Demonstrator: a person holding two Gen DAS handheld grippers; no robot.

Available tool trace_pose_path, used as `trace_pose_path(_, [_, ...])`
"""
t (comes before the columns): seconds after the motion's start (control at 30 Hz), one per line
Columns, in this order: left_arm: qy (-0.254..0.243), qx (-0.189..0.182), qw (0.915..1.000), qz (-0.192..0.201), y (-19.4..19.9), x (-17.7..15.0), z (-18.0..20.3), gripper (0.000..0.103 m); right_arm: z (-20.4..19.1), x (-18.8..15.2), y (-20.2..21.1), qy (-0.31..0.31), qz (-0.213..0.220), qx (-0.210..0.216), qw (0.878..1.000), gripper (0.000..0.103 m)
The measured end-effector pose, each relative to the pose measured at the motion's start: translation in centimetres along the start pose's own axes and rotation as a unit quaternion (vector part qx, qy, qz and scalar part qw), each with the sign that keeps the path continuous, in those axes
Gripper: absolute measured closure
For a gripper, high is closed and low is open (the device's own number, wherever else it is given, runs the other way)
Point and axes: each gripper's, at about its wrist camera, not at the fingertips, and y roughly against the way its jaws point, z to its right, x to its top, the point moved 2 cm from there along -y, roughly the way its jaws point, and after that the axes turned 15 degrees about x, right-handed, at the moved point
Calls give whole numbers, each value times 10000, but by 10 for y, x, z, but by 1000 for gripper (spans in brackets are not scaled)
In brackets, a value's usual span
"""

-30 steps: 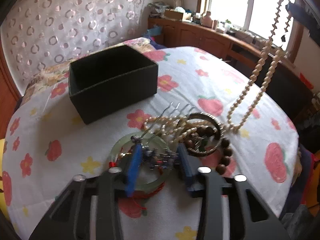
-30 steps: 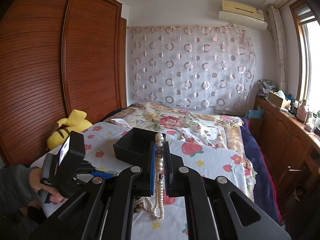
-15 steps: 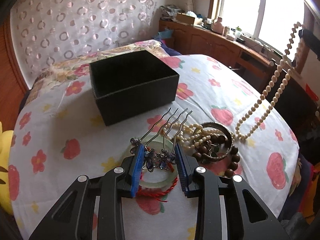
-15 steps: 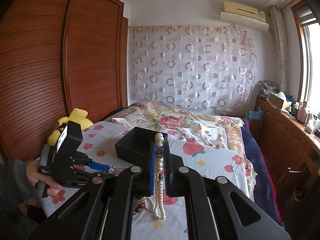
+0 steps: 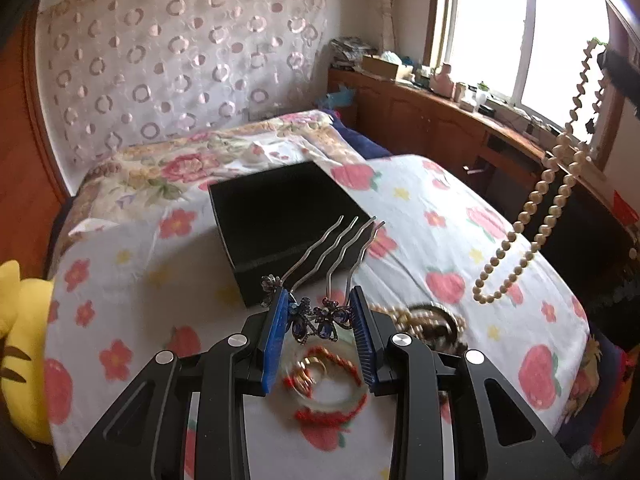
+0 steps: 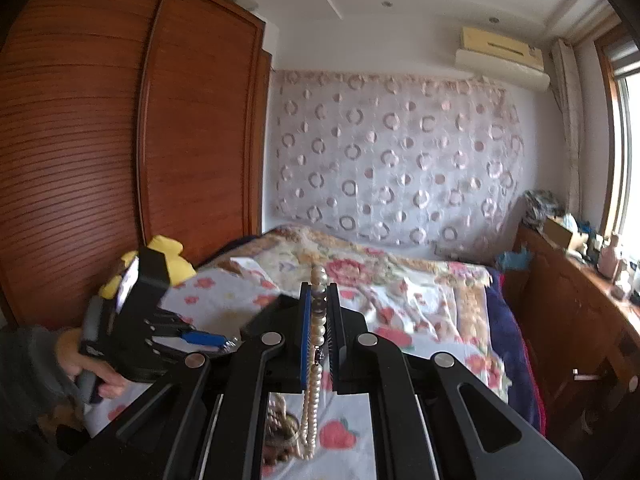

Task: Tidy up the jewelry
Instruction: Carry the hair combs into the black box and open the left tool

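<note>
My left gripper [image 5: 318, 304] is shut on a blue-jewelled metal hair comb [image 5: 320, 320], held above the bed with its prongs pointing at the open black box [image 5: 288, 216]. Below it lie a pale bangle with red cord [image 5: 328, 392], a bead bracelet and more pearls [image 5: 424, 320]. My right gripper [image 6: 319, 292] is shut on a pearl necklace [image 6: 316, 356] that hangs down free; the same necklace [image 5: 536, 216] hangs at the right of the left wrist view. The left gripper also shows in the right wrist view [image 6: 200, 336].
The bed has a white sheet with red flowers [image 5: 440, 208]. A yellow plush toy [image 5: 20, 340] lies at its left edge. A wooden wardrobe [image 6: 120, 160] stands at the left, and a wooden sideboard [image 5: 440, 120] under the window at the right.
My left gripper has closed on the hair comb and lifted it off the jewelry pile toward the black box. The right gripper has raised the pearl necklace clear of the bed.
</note>
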Motion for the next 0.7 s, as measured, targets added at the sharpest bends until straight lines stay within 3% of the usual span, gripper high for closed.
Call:
trace_pose_path(0.4, [415,92,9991,68,-34,43,-20,73,6,48,-36,136,108,-7,9998,95])
trace_pose_path(0.7, [586,280,9979,-46,-65,44,-27,71,30,48,-95,116,-201,-154,9996,95])
